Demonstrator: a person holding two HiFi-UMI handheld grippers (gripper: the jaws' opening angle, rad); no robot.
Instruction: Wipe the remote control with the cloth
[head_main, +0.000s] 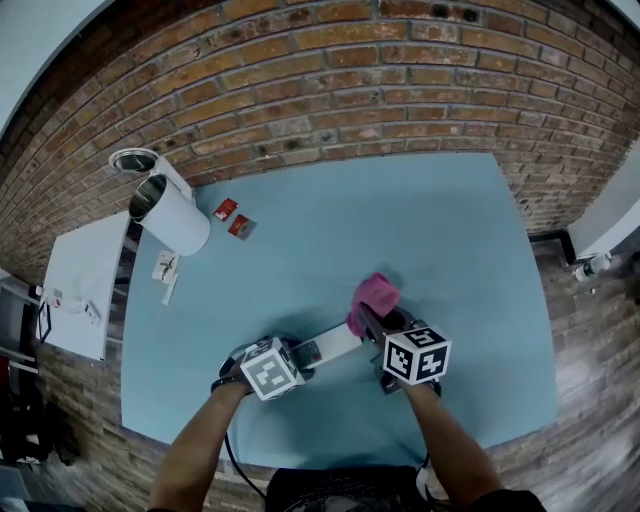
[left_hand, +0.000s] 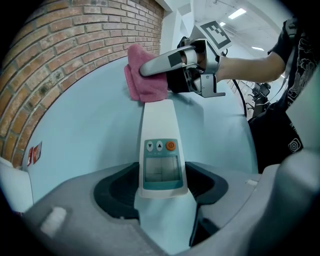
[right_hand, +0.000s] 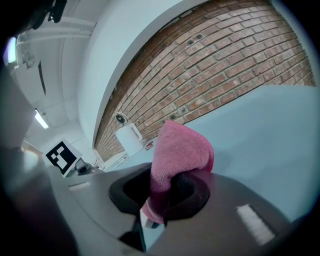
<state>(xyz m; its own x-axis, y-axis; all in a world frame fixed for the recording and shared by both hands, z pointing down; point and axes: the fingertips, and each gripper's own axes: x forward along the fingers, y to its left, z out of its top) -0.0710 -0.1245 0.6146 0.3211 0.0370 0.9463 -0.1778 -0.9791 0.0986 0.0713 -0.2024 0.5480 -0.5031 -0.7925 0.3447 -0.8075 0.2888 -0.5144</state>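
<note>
Left claw (left_hand: 162, 190) is clamped on the near end of the remote control (left_hand: 159, 145), pads against both its long sides. Remote lies flat on the blue table (head_main: 400, 220), buttons and screen up, far end pointing at the right claw (right_hand: 167, 192).

Right claw is clenched on the pink cloth (right_hand: 180, 150); the cloth bunches up out of the jaws. In the left gripper view the cloth sits at the remote's far end. Can't tell if it's actually touching.

Count: 1 remote, 1 cloth, 2 claws.

Also on the table, well apart at the far left: 1 white cylinder (head_main: 172, 215) lying on its side and 2 small red packets (head_main: 226, 208) (head_main: 241, 227) just beside it.
</note>
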